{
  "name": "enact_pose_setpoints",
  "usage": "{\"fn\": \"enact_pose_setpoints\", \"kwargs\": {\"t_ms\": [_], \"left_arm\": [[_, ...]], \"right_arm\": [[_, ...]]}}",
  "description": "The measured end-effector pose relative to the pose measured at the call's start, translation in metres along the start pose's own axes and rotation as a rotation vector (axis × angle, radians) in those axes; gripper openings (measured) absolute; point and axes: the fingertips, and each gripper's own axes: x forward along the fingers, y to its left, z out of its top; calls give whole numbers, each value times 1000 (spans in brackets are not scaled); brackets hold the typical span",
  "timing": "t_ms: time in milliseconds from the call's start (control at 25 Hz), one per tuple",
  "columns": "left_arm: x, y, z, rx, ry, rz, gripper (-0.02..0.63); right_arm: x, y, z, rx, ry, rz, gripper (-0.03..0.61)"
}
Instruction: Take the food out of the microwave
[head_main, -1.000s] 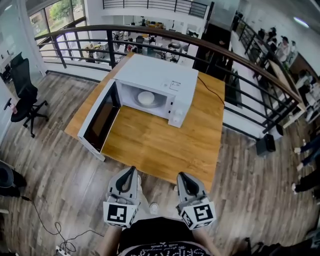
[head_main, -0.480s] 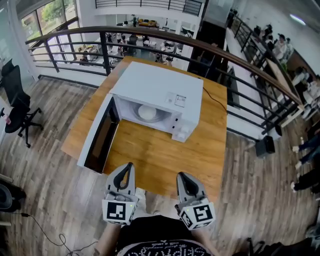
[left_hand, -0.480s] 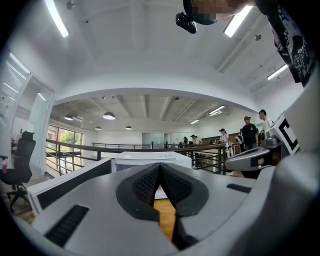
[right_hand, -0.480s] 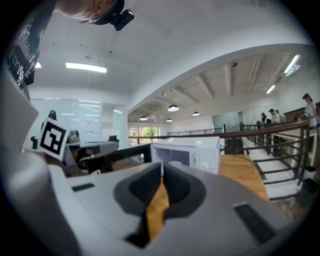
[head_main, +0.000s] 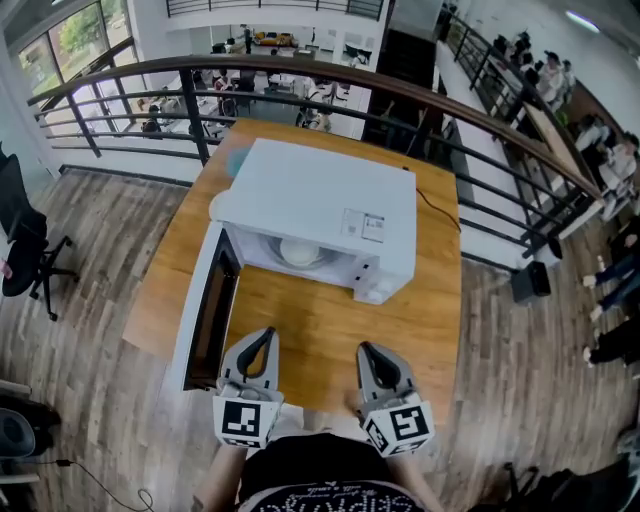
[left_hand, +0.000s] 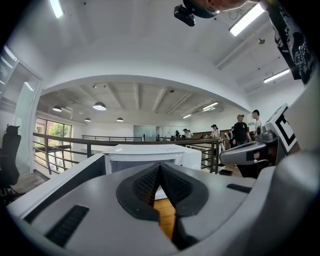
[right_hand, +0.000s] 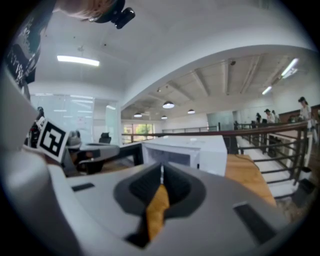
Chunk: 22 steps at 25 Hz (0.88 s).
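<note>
Nearest the camera, the person's black printed shirt filled the bottom of the head view. The two grippers were held out side by side just above it, each bearing its cube of square markers. The left gripper had its fingers pressed together with nothing between them; in its own view the dark ribbed pads met in a single seam. The right gripper was likewise closed on nothing, its pads touching at the tip. Both pointed towards the microwave and hung over the near edge of the wooden table, clear of everything on it.

Just beyond the left gripper, the microwave door stood swung wide open to the left, reaching the table's near left edge. The white microwave sat further back on the table, its cavity facing the person. The food, a pale round shape, lay on the floor of that cavity, well apart from both grippers. A dark cable ran across the table from the microwave's right rear.

Behind the table curved a dark railing, with desks on a lower level past it. A black office chair stood on the plank floor at the left, and several people stood beyond the railing at the right
</note>
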Motion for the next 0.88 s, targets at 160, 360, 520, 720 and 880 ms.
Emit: {"fn": "enact_pose_setpoints", "kwargs": {"t_ms": [160,360,520,720,880], "left_arm": [[20,15,-9,31,33,-38,32],[39,30,-24,-6,75,-67,32],[48,37,-29,5,86,-83,31],[61,40,-36,1,101,-96,32],[78,44,-34,39,107,-105,32]], "right_arm": [[24,2,0,-2,15,-13,35],[46,5,-6,5,29,-31,35],[56,6,-6,-13,35,-39,35],[71,-2,-2,-37,28,-48,35],[86,-8,3,-88,5,-14,35]]}}
